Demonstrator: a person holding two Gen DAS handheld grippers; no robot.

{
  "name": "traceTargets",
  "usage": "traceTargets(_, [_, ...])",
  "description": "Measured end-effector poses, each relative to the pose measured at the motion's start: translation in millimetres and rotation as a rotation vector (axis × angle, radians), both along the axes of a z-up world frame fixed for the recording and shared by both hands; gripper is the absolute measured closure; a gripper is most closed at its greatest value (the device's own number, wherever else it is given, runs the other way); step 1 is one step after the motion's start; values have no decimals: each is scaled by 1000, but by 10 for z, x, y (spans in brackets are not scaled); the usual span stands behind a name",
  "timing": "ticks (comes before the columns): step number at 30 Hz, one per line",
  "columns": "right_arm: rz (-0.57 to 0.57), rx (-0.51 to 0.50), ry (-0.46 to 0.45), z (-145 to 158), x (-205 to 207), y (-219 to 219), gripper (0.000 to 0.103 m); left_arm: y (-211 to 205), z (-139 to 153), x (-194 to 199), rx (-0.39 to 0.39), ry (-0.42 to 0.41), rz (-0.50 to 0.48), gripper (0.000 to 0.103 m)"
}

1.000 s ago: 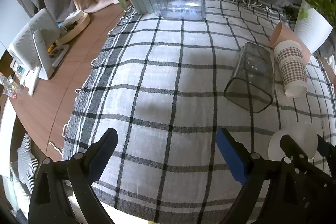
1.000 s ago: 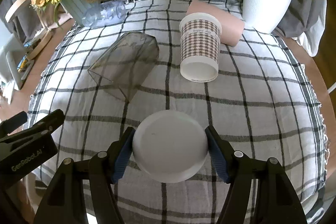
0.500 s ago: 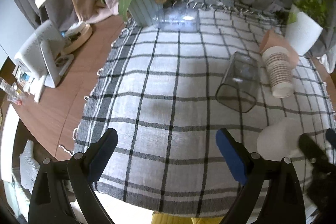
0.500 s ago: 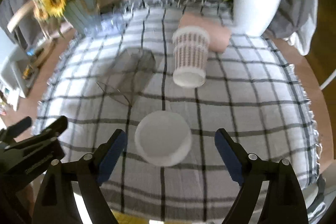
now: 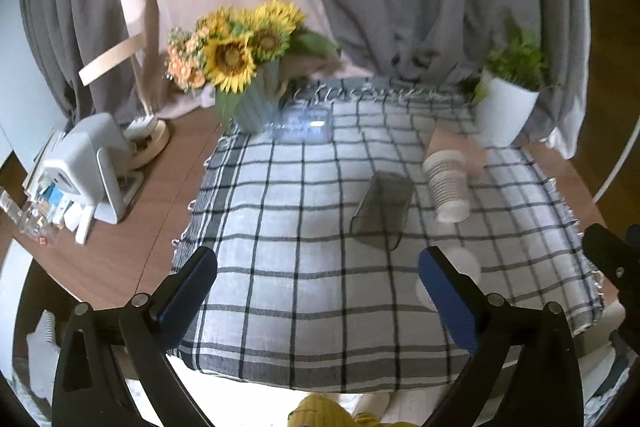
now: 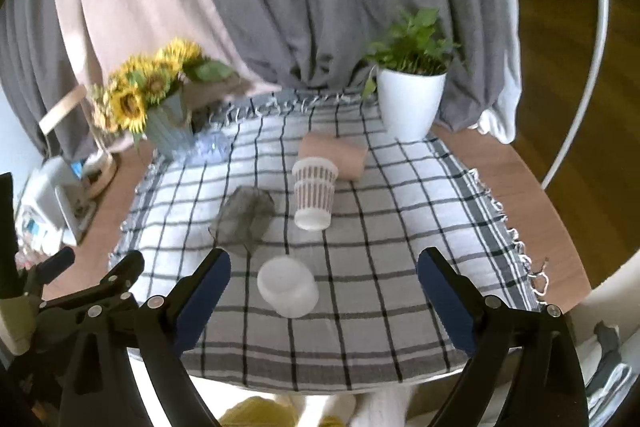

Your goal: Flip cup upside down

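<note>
A white cup [image 6: 287, 291] stands upside down, base up, on the checked cloth [image 6: 400, 267] near the table's front edge. My right gripper [image 6: 324, 287] is open and empty, pulled back above and in front of it, touching nothing. In the left wrist view the cup [image 5: 466, 261] is partly hidden behind the right finger. My left gripper [image 5: 316, 281] is open and empty, held back over the cloth's front left part [image 5: 304, 291].
A patterned paper cup [image 6: 314, 193], a pink cup [image 6: 336, 155] and a smoky glass [image 6: 244, 217] lie on their sides mid-table. A clear glass [image 6: 212, 147], a sunflower vase [image 6: 168, 127] and a white plant pot [image 6: 410, 103] stand at the back. A white device [image 5: 92, 167] is on the left.
My right gripper opened, let go of the white cup and drew back and up. The cup stays base up on the cloth. My left gripper also drew back.
</note>
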State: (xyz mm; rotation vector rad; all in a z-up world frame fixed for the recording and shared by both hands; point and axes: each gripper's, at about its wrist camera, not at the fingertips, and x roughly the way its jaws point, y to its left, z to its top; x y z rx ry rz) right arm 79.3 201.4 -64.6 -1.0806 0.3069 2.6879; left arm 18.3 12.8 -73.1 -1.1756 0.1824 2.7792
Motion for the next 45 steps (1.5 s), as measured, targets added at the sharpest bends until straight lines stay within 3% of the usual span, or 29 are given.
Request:
traceTargets(13, [-8,2,37,77,146,34,7,46,136,135,16,44,-8,0])
traceTargets(45, [-3,9,42,109,193,57,7,108,140,162,18,46,-12,0])
